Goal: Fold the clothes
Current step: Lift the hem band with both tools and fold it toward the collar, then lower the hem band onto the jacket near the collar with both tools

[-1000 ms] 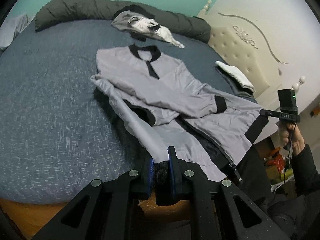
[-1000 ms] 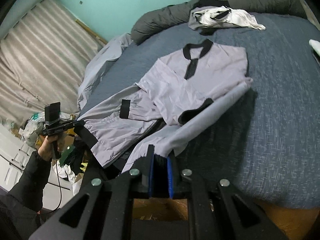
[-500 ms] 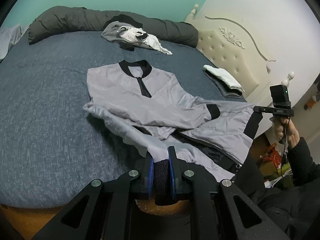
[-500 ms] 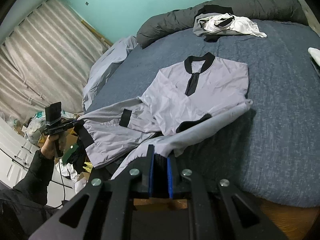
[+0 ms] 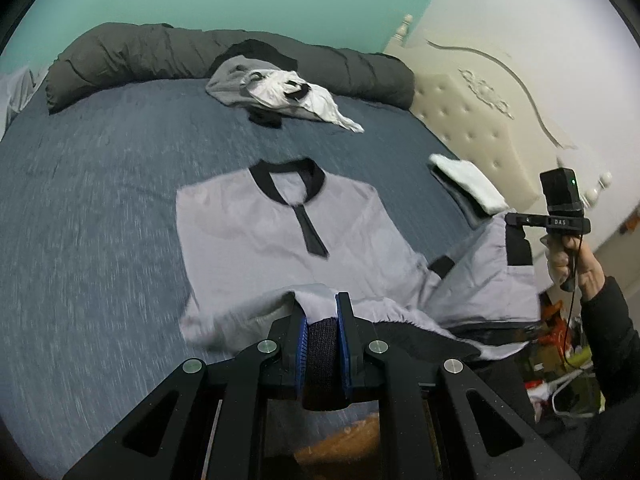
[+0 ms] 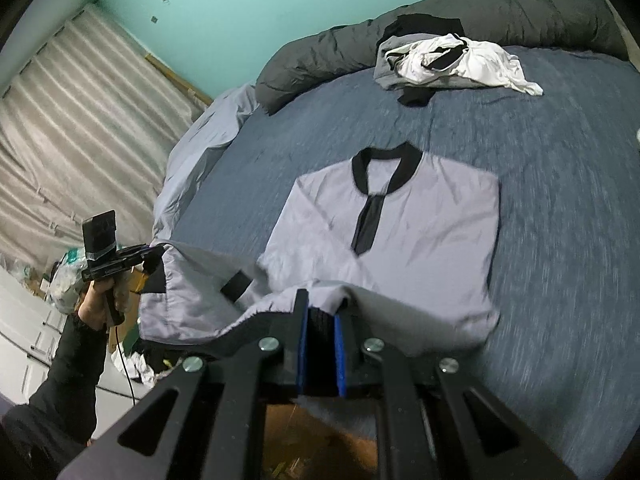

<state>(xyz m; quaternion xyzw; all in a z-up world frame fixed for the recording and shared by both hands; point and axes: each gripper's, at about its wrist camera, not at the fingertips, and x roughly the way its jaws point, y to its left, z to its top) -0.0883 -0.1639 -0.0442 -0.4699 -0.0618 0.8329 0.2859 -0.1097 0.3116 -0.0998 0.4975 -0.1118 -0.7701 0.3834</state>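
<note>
Ahead of the left hand-held gripper, the grey jacket is smooth, faintly sheeny cloth with matt black ribbed knit at its collar. Beneath it the bed wears a rough, flecked blue cover. The fingers are matt black plastic with blue pads and shiny metal bolts.

The jacket lies mid-bed, collar toward the rolled duvet behind. A clothes pile sits between them; folded towels lie right.
</note>
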